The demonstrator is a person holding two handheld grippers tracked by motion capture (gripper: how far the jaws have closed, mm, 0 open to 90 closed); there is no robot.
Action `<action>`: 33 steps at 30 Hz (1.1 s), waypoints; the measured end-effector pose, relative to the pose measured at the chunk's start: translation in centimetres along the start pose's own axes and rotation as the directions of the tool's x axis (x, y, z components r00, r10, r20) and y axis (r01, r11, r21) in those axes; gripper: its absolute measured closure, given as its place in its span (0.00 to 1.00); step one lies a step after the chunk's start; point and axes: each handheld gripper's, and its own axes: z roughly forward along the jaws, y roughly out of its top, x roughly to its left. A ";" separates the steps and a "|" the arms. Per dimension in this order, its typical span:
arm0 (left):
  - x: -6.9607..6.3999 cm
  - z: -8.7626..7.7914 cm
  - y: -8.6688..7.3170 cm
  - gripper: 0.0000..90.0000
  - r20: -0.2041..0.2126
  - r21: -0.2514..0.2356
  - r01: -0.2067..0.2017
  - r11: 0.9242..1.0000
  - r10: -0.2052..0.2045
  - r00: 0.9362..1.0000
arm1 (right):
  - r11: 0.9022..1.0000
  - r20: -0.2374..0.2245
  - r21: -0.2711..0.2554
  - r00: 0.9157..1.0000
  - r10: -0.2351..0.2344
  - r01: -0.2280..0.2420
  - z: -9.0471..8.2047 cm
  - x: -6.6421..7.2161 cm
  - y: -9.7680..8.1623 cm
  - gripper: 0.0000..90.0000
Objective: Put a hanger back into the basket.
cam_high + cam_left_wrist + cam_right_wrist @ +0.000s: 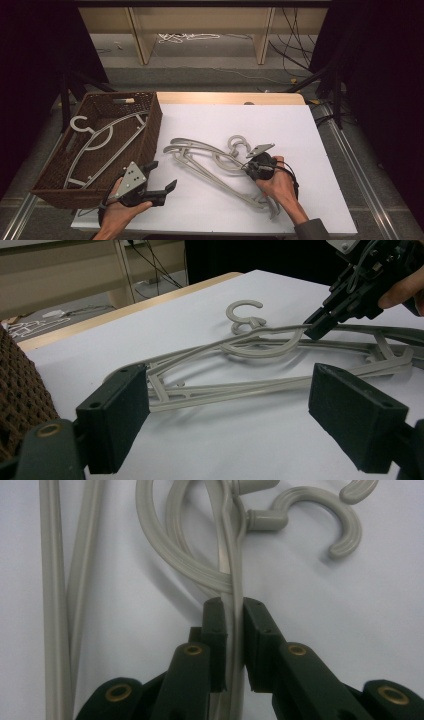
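Observation:
Two or three grey plastic hangers lie tangled on the white tabletop. My right gripper is shut on a thin arm of one hanger, just below its hook; in the right gripper view the strip runs straight between the two pressed pads. In the left gripper view that same gripper pinches the arm slightly above the table. My left gripper stands open beside the basket, its jaws wide apart with nothing between them, pointing at the hangers.
A brown wicker basket sits at the table's left edge with one grey hanger lying inside. Bare white surface stretches behind and to the right of the hangers. Beyond the table are shelf legs and floor cables.

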 end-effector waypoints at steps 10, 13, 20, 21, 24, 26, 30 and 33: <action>0.0 0.0 0.0 0.18 0.001 0.001 0.000 1.000 0.000 1.000 | 0.999 0.000 -0.021 0.999 -0.034 0.034 -1.1 0.4 0.5 0.91; 0.1 0.1 0.1 0.18 0.001 -0.005 -0.002 1.000 0.002 1.000 | 0.999 -0.001 -0.028 0.999 -0.044 0.044 -1.9 0.4 0.6 0.91; 0.0 0.2 0.1 0.18 0.015 0.007 0.012 1.000 -0.012 1.000 | 0.994 0.006 -0.059 0.995 -0.097 0.097 -3.7 0.6 0.5 0.91; 0.0 0.3 0.2 0.18 0.014 0.011 0.016 1.000 -0.016 1.000 | 0.993 0.009 -0.065 0.995 -0.098 0.099 -3.8 0.6 0.5 0.91; -0.3 0.6 0.6 0.19 0.021 0.007 0.016 1.000 -0.016 1.000 | 0.986 0.015 -0.111 0.992 -0.125 0.126 -4.4 0.8 0.3 0.91; -0.6 0.8 1.1 0.19 0.006 0.019 0.011 1.000 -0.011 1.000 | 0.983 0.020 -0.111 0.989 -0.146 0.148 -4.9 0.8 0.3 0.91; -1.0 1.6 2.0 0.19 0.019 0.040 -0.003 0.999 0.002 1.000 | 0.977 0.016 -0.123 0.985 -0.172 0.173 -5.6 1.1 0.0 0.91; -1.4 2.6 2.8 0.19 0.025 0.070 -0.025 0.997 0.023 0.999 | 0.974 0.019 -0.130 0.982 -0.186 0.187 -6.0 1.4 -0.2 0.91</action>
